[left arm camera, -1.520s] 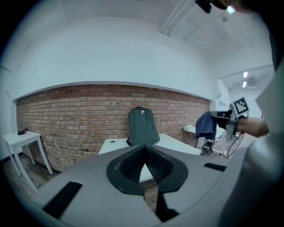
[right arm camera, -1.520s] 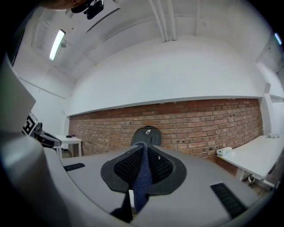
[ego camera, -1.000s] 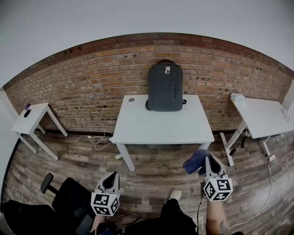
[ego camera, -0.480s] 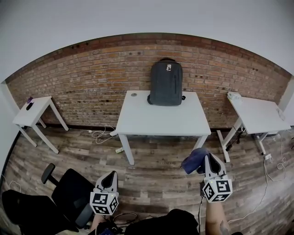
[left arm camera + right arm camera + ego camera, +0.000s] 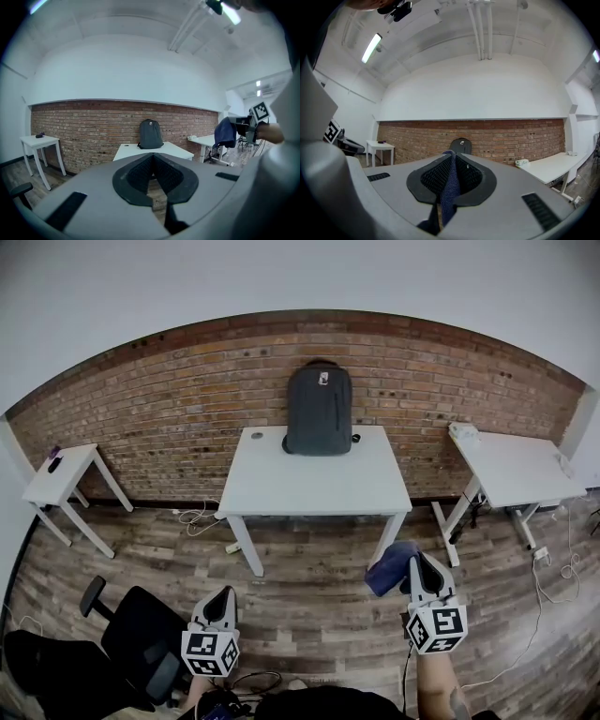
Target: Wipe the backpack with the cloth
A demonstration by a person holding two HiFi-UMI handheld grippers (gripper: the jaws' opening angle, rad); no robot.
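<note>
Cloth [image 5: 387, 570] pinched in right gripper [image 5: 421, 563].
Left gripper [image 5: 223, 599] jaws together, empty. Backpack [image 5: 319, 411] upright well ahead of both, on table [image 5: 319, 488], against wall [image 5: 187, 395].

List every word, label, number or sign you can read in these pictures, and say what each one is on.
Nothing here can be read as text.
A small pale label near the top of the backpack: too small to read.
The two marker cubes: black-and-white square patterns, no letters or numbers.
The cloth: no print shows.
</note>
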